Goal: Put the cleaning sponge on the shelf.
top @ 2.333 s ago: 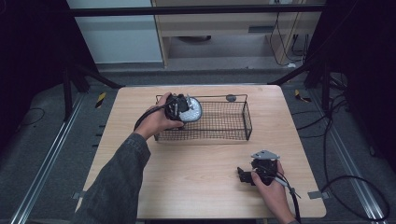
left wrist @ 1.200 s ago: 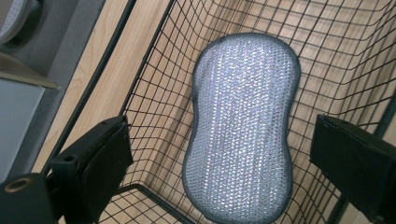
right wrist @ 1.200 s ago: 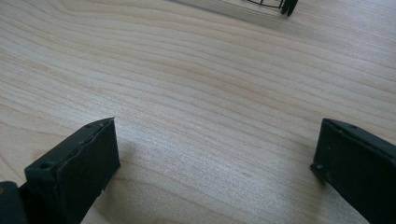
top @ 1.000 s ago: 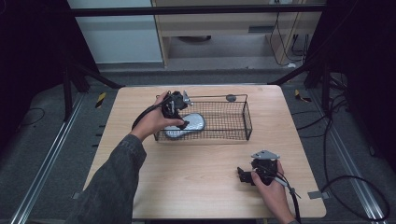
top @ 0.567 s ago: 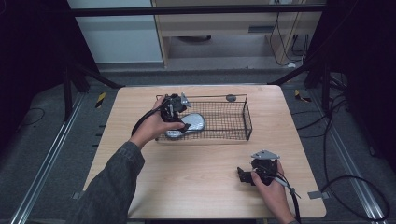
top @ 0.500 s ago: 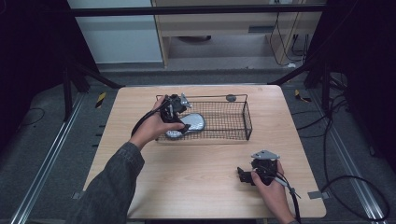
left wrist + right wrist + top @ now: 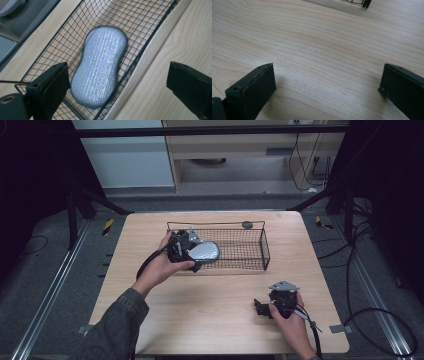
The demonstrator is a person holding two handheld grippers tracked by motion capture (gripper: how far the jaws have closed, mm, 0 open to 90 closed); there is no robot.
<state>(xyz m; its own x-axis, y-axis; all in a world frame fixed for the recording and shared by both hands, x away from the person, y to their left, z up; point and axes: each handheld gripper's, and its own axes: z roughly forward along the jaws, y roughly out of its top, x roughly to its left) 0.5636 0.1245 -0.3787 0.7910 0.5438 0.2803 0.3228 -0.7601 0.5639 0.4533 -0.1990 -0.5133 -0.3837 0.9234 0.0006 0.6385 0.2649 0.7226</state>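
Since the earlier frame, left gripper (image 7: 117,82) fingers (image 7: 48,85) have released: wide apart, empty. Silver scrub pad (image 7: 101,66) lies flat in wire basket (image 7: 250,231), frame centre. Withdraw straight up, clearing the rim. Right gripper (image 7: 328,87), lower right on worktop (image 7: 200,310), gapes empty.

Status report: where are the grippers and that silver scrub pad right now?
Left gripper open over the wire basket, holding nothing. Silver scrub pad lies flat inside the basket. Right gripper open, low over bare table. Nothing in the way.
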